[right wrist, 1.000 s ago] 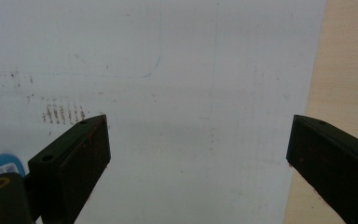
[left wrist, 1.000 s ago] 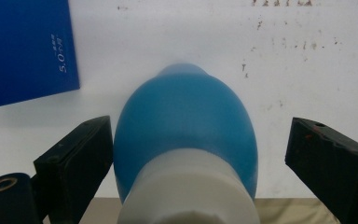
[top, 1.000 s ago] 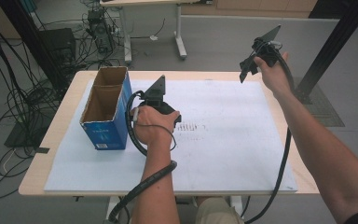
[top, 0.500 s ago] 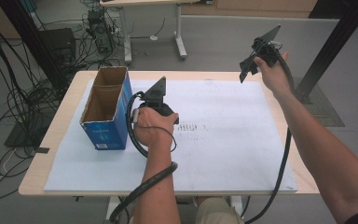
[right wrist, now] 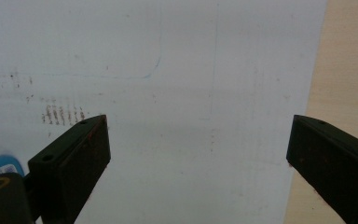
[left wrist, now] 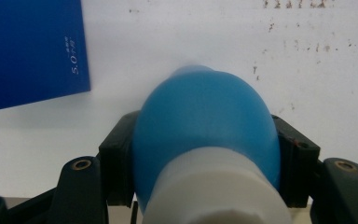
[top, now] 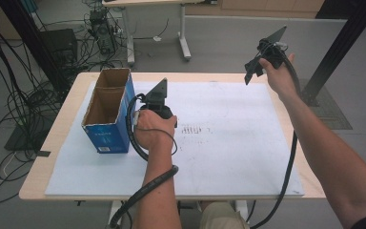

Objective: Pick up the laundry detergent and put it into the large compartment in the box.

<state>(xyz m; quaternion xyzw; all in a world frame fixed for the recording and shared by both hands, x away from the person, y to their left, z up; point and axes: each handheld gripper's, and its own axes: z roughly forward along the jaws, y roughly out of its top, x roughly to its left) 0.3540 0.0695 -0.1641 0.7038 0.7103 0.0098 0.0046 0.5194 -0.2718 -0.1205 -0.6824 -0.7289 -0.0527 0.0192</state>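
My left gripper (left wrist: 205, 161) is shut on a blue, bulb-shaped object (left wrist: 205, 112) with a white neck. Its jaws have just been closing, and the pads now press on the object's two sides. In the high view this gripper (top: 153, 106) points down at the white sheet (top: 238, 143), just right of a blue open-topped carton (top: 106, 136); the hand hides its fingertips there. My right gripper (top: 259, 64) is held up over the table's far right corner. Its jaws stand wide open (right wrist: 200, 154) with nothing between them.
The carton's blue side (left wrist: 28, 51) stands close to the left of the held object. The sheet covers most of the wooden table (top: 62, 129) and carries a patch of small dark marks (top: 193, 130). Cables and equipment lie on the floor at left and behind.
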